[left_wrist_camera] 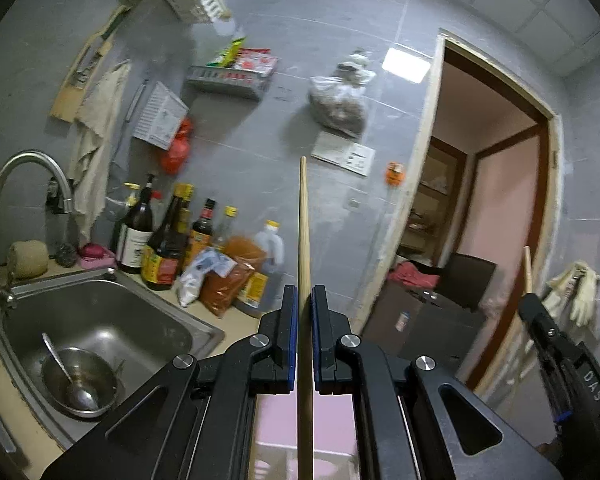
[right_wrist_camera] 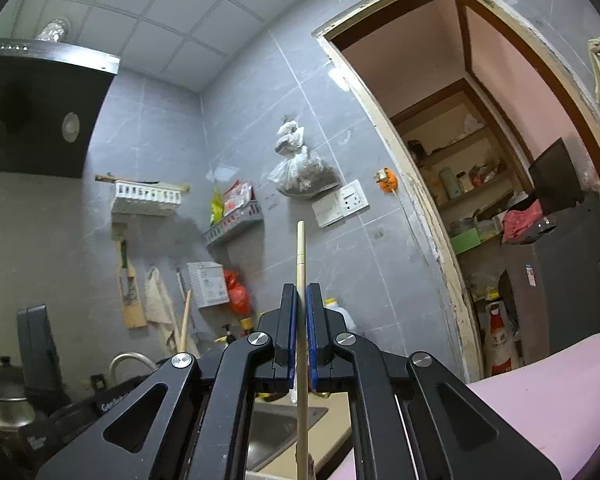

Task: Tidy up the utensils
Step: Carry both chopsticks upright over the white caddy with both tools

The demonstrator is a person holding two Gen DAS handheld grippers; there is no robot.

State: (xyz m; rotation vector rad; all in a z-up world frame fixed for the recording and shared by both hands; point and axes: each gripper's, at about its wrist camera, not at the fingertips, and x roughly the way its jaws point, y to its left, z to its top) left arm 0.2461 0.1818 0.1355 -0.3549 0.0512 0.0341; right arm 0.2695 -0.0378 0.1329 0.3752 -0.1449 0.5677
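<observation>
My left gripper (left_wrist_camera: pixel 304 292) is shut on a long wooden chopstick (left_wrist_camera: pixel 303 220). The stick runs between the blue pads and points up in front of the grey tiled wall. My right gripper (right_wrist_camera: pixel 299 290) is shut on a second wooden chopstick (right_wrist_camera: pixel 300 248), which also stands up past the fingertips. In the left wrist view the right gripper (left_wrist_camera: pixel 540 320) shows at the right edge, with its chopstick (left_wrist_camera: pixel 527 268) sticking out above it. A metal bowl (left_wrist_camera: pixel 80 384) with a spoon (left_wrist_camera: pixel 66 368) in it lies in the steel sink (left_wrist_camera: pixel 112 304) at lower left.
Sauce bottles (left_wrist_camera: pixel 164 240) and spice bags (left_wrist_camera: pixel 224 276) crowd the counter behind the sink, beside the tap (left_wrist_camera: pixel 28 176). Plastic wall baskets (right_wrist_camera: pixel 148 198) hang above. An open doorway (right_wrist_camera: pixel 480 180) lies to the right. A pink pad (right_wrist_camera: pixel 540 392) lies under the grippers.
</observation>
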